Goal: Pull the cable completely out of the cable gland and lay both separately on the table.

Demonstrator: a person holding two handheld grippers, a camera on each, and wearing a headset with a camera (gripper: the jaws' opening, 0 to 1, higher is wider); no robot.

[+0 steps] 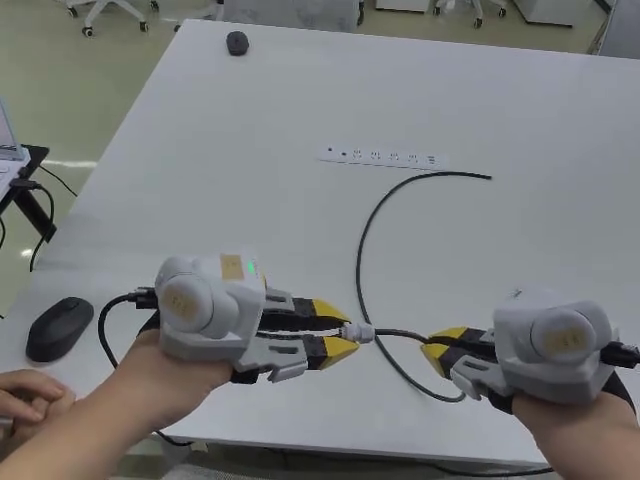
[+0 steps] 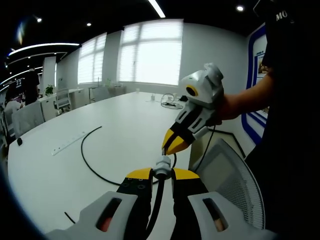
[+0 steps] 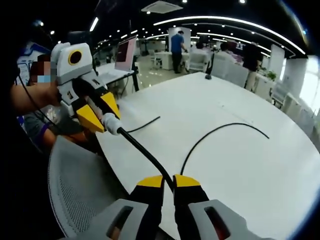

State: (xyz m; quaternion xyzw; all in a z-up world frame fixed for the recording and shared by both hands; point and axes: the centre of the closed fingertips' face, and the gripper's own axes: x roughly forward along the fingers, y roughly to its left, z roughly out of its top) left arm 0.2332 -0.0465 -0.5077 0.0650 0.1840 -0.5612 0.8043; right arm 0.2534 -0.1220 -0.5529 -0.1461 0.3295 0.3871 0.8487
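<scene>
bright, even ceiling light; window glare, fisheye edge distortion.

left gripper (image 1: 348, 335) — jaws clamped | right gripper (image 1: 432, 351) — jaws clamped

Looking like an open-plan office. Spreading across the foreground, a large white meeting table (image 1: 300, 120), carrying a white power strip (image 1: 380, 157) and a dark computer mouse (image 1: 237, 42). Standing on the pale floor beyond it, wheeled office chairs (image 1: 110, 10). Sitting close by in the right gripper view, a grey mesh-backed chair (image 3: 80, 195); glowing overhead, long curved ceiling strip lights (image 3: 225, 22); standing among distant desks, several people (image 3: 176, 42). Letting in daylight in the left gripper view, tall windows (image 2: 150, 52).
</scene>
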